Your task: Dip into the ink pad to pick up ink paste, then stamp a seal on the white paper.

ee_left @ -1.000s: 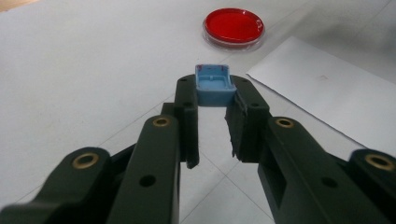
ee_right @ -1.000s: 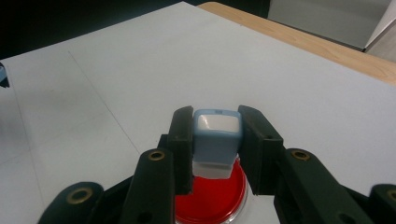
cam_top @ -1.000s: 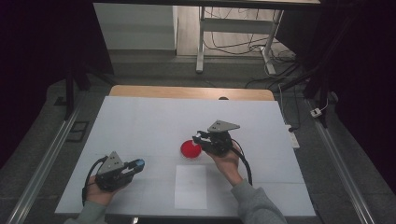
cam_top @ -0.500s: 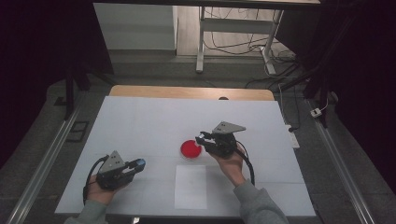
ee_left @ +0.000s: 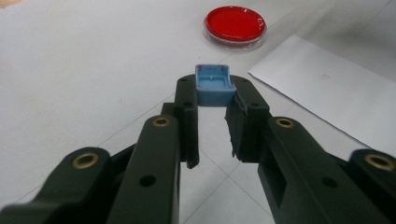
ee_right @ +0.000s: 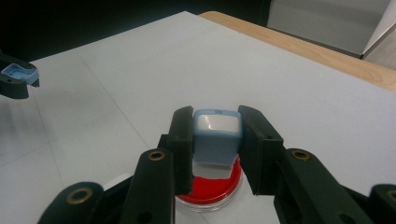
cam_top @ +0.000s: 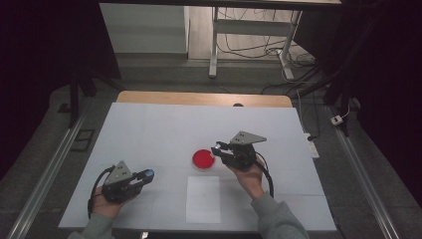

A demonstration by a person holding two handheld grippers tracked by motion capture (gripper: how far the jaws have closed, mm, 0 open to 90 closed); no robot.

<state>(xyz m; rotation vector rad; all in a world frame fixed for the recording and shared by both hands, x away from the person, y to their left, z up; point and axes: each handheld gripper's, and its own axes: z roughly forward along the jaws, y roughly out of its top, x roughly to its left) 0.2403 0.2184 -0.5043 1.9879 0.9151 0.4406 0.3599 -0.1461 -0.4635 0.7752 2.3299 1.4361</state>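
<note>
Your right gripper [ee_right: 215, 135] clamps a blue-rimmed stamp block [ee_right: 215, 133] over the red petri dish [ee_right: 210, 191]; left gripper [ee_left: 215, 100] pinches its blue cap [ee_left: 214, 85]. Tilt it & you'll smear red.

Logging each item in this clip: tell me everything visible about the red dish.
The red dish is a shallow round one with a clear rim, plastic or glass by its look, and a flat, glossy red filling. It sits flat and uncovered on the white table, just beyond a white sheet. The right gripper holds a small blue box over its near edge; whether the box touches it cannot be told.
</note>
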